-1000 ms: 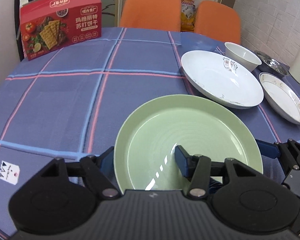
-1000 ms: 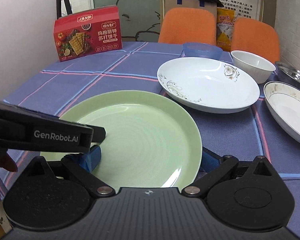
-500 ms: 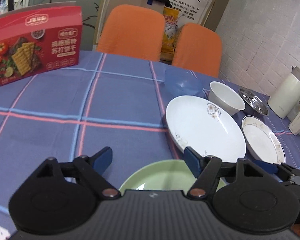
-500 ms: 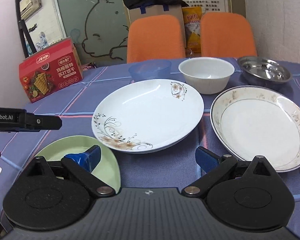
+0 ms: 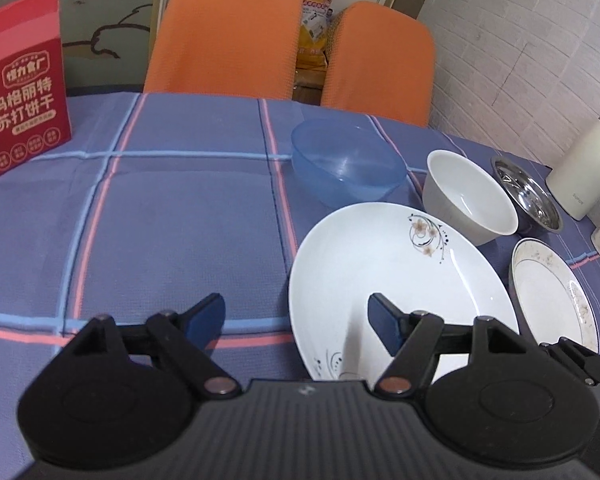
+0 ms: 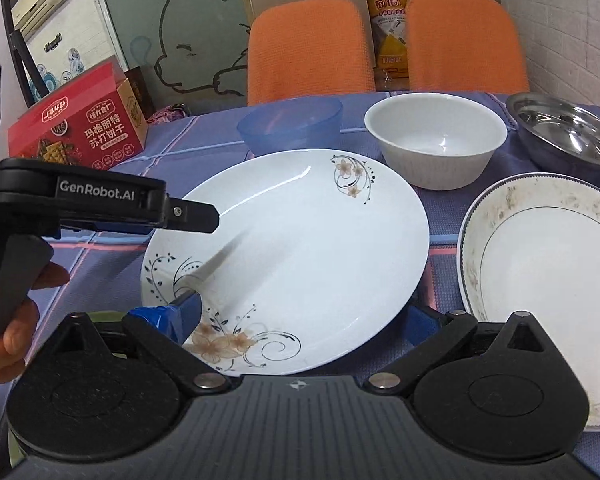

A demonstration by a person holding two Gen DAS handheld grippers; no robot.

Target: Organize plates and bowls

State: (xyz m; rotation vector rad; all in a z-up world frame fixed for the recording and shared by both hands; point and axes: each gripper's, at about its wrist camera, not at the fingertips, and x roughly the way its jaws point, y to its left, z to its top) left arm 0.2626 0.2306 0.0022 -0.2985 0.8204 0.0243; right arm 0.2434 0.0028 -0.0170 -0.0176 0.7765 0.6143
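Note:
A large white plate with flower prints (image 5: 400,276) (image 6: 292,248) lies on the blue checked tablecloth (image 5: 160,220). My left gripper (image 5: 296,320) is open and hovers over the plate's left rim, with one finger above the plate and the other above the cloth. My right gripper (image 6: 296,316) is open with its fingers spread around the plate's near edge. Behind the plate stand a blue plastic bowl (image 5: 348,164) (image 6: 292,124), a white bowl (image 5: 470,200) (image 6: 436,140) and a steel bowl (image 5: 528,196) (image 6: 568,136). A smaller stained white plate (image 5: 552,296) (image 6: 548,264) lies to the right.
A red cracker box (image 5: 20,100) (image 6: 80,128) stands at the back left. Two orange chairs (image 5: 224,36) line the far table edge. A cream kettle (image 5: 584,172) is at the far right. A hand (image 6: 12,320) holds the left gripper's handle.
Both grippers have moved right and forward, from the green plate to the large white plate. The green plate has dropped out of the left wrist view. Both stay open.

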